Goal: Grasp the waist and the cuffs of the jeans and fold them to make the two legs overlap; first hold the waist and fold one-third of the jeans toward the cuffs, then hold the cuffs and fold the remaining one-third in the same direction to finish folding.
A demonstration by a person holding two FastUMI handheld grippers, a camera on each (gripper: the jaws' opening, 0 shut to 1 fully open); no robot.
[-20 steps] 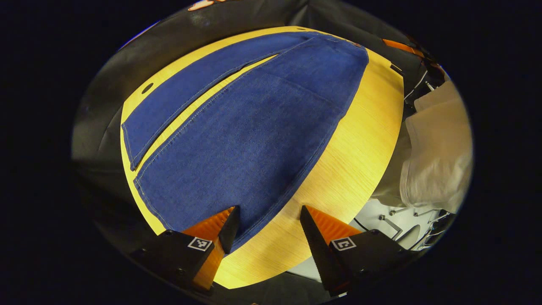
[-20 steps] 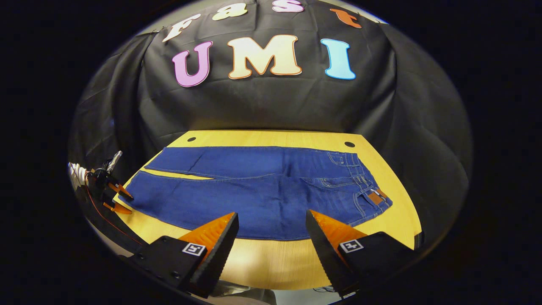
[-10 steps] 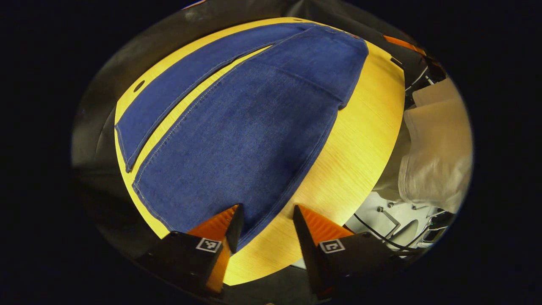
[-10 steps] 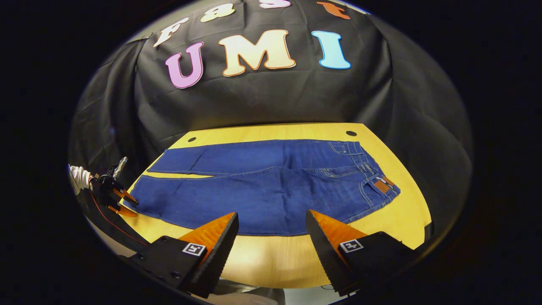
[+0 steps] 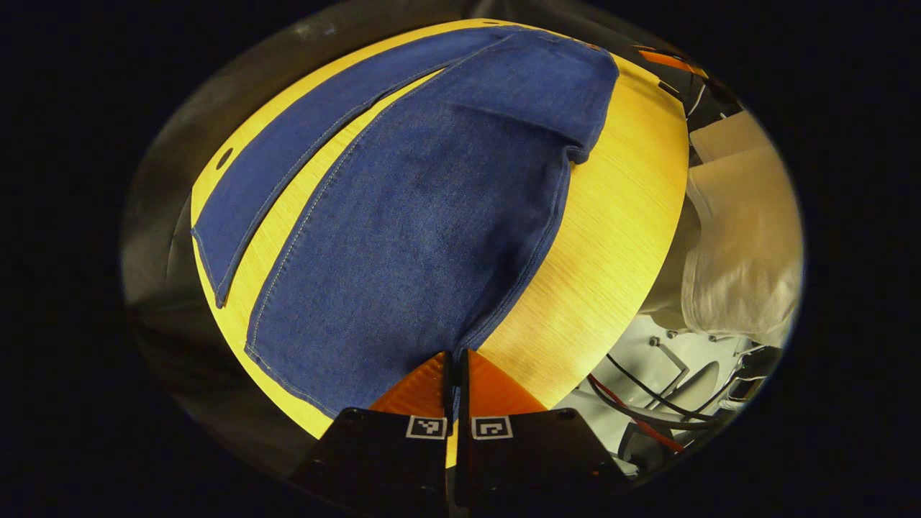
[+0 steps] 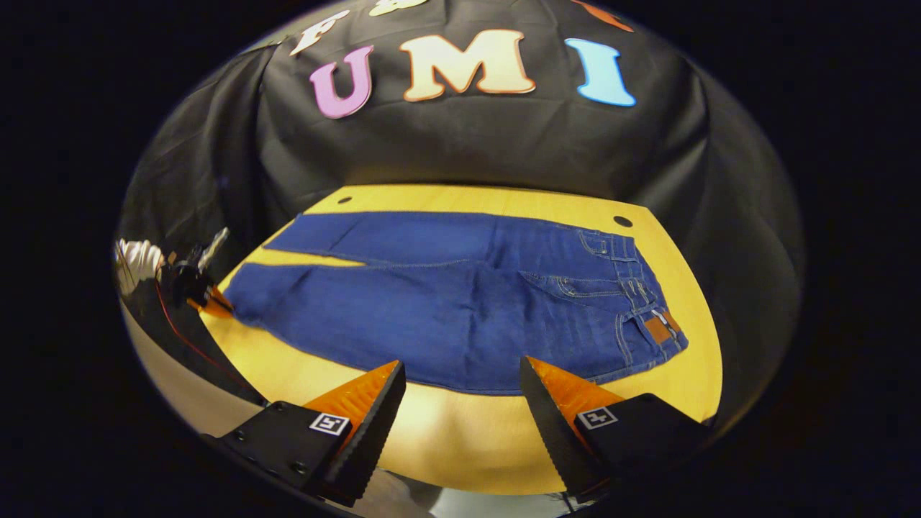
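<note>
On wood-grain table (image 6: 460, 446), flat denim jeans (image 6: 460, 302)

Table (image 6: 669, 392), yellow wood grain, is carrying jeans (image 6: 460, 302) lying flat, back side up, legs spread apart with a strip of tabletop showing between them. Waist (image 6: 647, 295) is lying toward the right in the right gripper view, cuffs toward the left. Two dark holes are showing near the far edge.

left tool (image 5: 455, 360) now closed on jeans (image 5: 417, 237) cuff corner, previously open
</note>
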